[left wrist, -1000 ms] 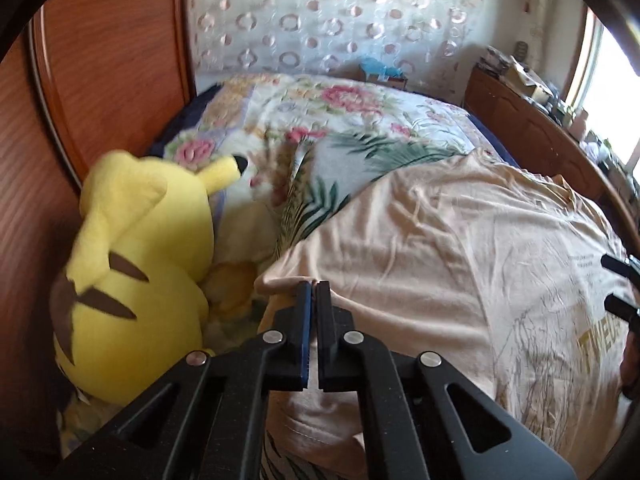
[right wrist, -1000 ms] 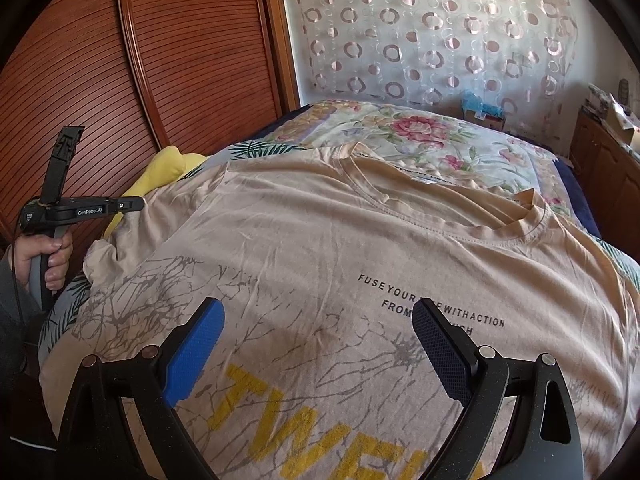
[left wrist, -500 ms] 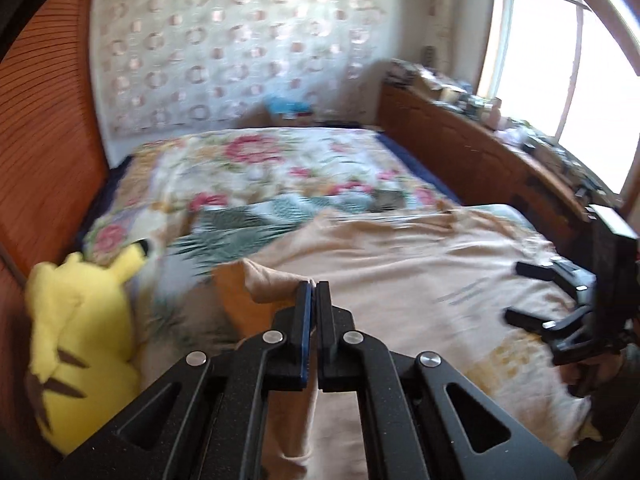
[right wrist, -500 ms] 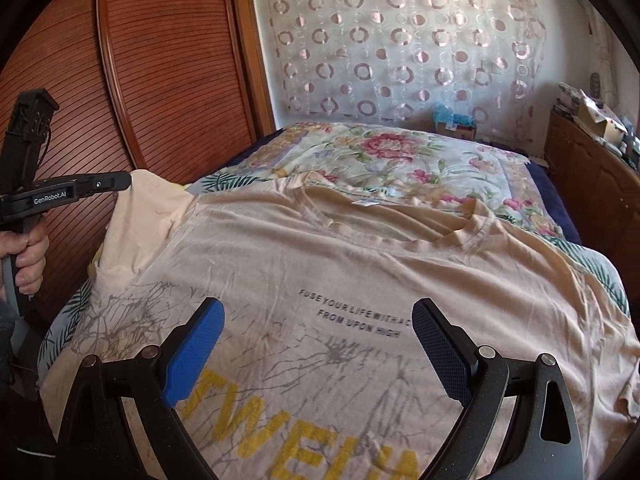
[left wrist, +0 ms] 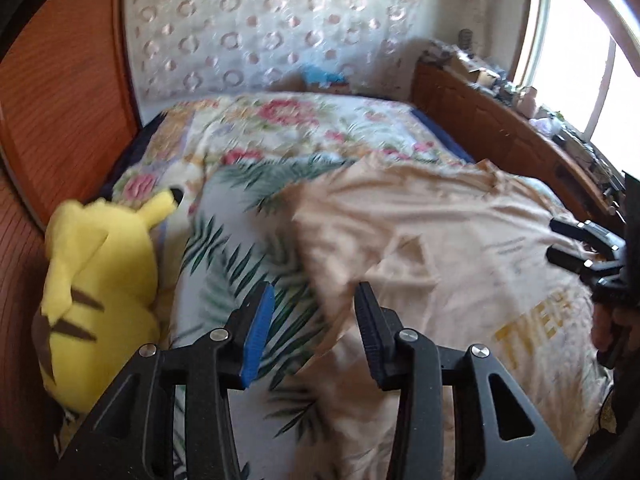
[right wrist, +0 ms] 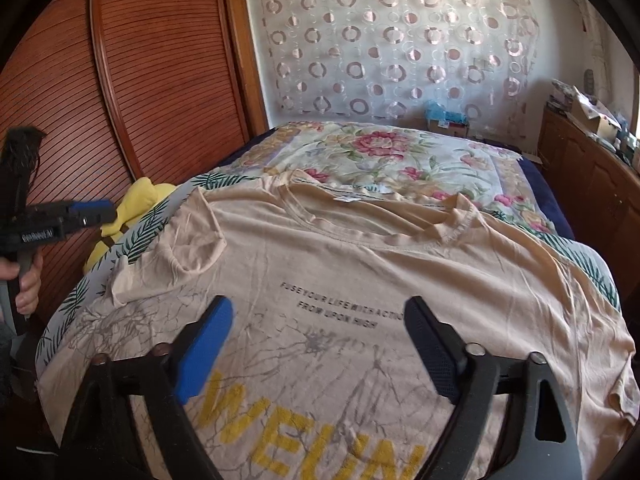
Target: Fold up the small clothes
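Observation:
A beige T-shirt (right wrist: 360, 272) with black text and yellow letters lies face up on the bed. Its left sleeve (right wrist: 188, 240) is folded in onto the chest. In the left wrist view the shirt (left wrist: 460, 248) lies to the right of my left gripper (left wrist: 312, 304), which is open and empty above the shirt's left edge. My right gripper (right wrist: 316, 316) is open and empty, hovering over the shirt's printed chest. The left gripper also shows at the left edge of the right wrist view (right wrist: 86, 210).
The bed has a floral and palm-leaf cover (right wrist: 384, 152). A yellow plush toy (left wrist: 96, 280) sits at the bed's left edge against a wooden wardrobe (right wrist: 132, 80). A wooden cabinet (left wrist: 500, 128) with clutter runs along the right, under a window.
My left gripper lifted the sleeve, carried it inward over the shirt, then opened and let it go. The sleeve now lies folded on the chest. The right gripper stayed open.

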### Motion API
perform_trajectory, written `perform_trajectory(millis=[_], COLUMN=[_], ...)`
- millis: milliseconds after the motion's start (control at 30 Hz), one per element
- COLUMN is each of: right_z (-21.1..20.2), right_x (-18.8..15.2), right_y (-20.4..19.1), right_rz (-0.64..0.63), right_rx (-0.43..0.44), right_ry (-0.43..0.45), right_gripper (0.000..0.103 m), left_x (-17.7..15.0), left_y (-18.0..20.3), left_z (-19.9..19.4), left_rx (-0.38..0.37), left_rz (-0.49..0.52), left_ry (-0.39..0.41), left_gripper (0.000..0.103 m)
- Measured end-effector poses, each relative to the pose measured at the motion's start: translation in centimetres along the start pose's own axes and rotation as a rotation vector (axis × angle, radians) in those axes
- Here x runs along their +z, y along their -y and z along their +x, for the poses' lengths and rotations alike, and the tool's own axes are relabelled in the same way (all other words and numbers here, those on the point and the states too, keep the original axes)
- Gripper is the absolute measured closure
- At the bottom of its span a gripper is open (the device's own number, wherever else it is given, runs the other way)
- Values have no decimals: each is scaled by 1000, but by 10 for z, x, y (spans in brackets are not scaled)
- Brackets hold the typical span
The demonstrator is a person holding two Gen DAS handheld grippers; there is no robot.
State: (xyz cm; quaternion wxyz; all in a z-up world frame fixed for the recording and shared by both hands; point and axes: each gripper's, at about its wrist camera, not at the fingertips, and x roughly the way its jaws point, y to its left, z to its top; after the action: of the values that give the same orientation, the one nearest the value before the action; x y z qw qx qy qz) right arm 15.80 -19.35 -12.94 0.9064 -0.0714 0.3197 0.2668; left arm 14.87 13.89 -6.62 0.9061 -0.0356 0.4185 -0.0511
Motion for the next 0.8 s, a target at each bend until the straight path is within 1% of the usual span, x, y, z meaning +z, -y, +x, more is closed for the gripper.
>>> perform_trajectory(millis=[100,200,367,467,533,567,633,667,767,800], right_z=[5,6,8,6,5,4,2,1,-1,-2], right_x=[5,4,1,2,11,11,12,11,11,10], right_y=[-19,-33,-33,-23,-6,-6,-5,-5,-3,-2], right_rz=[-34,-44,-51,-41,-33,-29,-26,-26,-30,-31], right_rx=[9,20,15,7,7,6,4,3,-3,-6], right_ry=[4,5,-8,-10,-11,-10,-7,-4,0,1], right_gripper=[20,20,20,20,20,20,20,20,21,21], left_x=[-14,-22,-30,-34,-35,-35,-35,-35,-33,-33], left_y=[-8,-7,6,12,17,20,27,32,50,55], left_z=[13,19,20,19,18,16,8,3,-19,-23], left_rx=[-15,-50,-89,-134,-146,-149,-140,-147,-194,-210], left_rz=[-44,-68,-59,-61,-50,-43,-17,-4,18,35], left_ry=[-43,-59,-70,-73,-71,-70,-46,-31,6,5], left_gripper=[60,60,60,61,84,98,98,99,98,98])
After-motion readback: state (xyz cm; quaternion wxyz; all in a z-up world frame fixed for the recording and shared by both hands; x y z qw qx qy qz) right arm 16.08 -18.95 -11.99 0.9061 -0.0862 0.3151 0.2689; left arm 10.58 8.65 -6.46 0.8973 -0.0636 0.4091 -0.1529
